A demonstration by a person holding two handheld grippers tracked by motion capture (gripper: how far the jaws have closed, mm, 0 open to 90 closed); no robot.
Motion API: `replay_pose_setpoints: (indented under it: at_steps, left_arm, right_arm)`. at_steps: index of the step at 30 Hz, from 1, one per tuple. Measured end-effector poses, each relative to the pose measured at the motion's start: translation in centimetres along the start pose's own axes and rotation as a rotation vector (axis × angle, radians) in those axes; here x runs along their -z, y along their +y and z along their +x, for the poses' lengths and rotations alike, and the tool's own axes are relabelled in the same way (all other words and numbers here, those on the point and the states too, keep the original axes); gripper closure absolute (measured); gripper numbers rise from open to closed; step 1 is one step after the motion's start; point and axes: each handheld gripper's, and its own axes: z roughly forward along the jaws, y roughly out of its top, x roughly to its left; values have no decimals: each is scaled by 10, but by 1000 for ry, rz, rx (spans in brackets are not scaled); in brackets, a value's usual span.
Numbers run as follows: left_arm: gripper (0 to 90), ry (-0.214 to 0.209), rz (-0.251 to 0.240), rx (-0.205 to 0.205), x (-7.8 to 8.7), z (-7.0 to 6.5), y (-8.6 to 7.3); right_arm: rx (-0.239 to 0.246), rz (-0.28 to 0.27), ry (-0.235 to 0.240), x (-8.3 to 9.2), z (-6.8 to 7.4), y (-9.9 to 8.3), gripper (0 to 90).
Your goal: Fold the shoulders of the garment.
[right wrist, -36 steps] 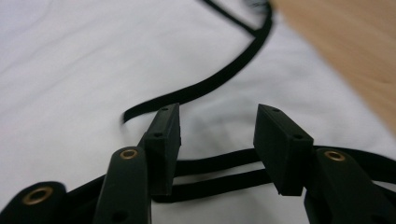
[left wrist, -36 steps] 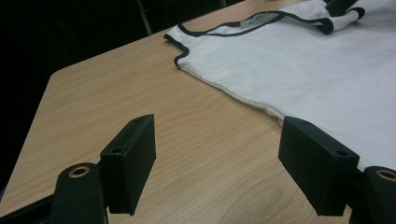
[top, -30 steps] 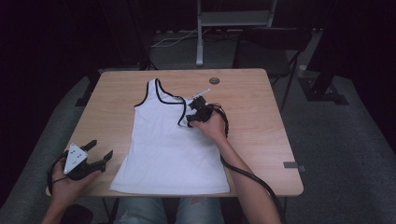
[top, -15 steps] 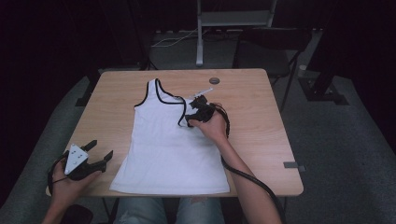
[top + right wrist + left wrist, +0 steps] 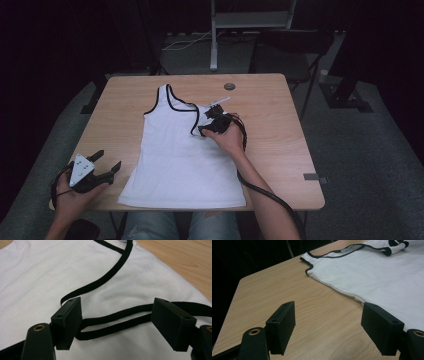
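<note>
1. Holding my left gripper (image 5: 102,165) at the near left corner of the table (image 5: 280,125), I keep its jaws spread over bare wood, just beside the top's side edge.
2. Spread flat mid-table, the white tank top (image 5: 175,155) lies with its hem toward me and its black-trimmed neckline (image 5: 177,102) at the far end.
3. My right gripper (image 5: 209,122) sits on the folded-over right strap (image 5: 117,323); its jaws have just been opening and now stand wide, the strap's black trim lying loose between them, unpinched.
</note>
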Motion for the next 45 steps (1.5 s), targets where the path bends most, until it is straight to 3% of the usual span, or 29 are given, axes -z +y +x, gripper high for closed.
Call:
replay_pose_setpoints:
  at_steps: [23,45]
  left_arm:
    - [276,-6,3,32,0,3,0]
    - [276,-3,11,26,-1,3,0]
  right_arm:
    - [-4,0,-14,23,-6,-18,211]
    - [-25,-29,-49,56,-22,-45,208]
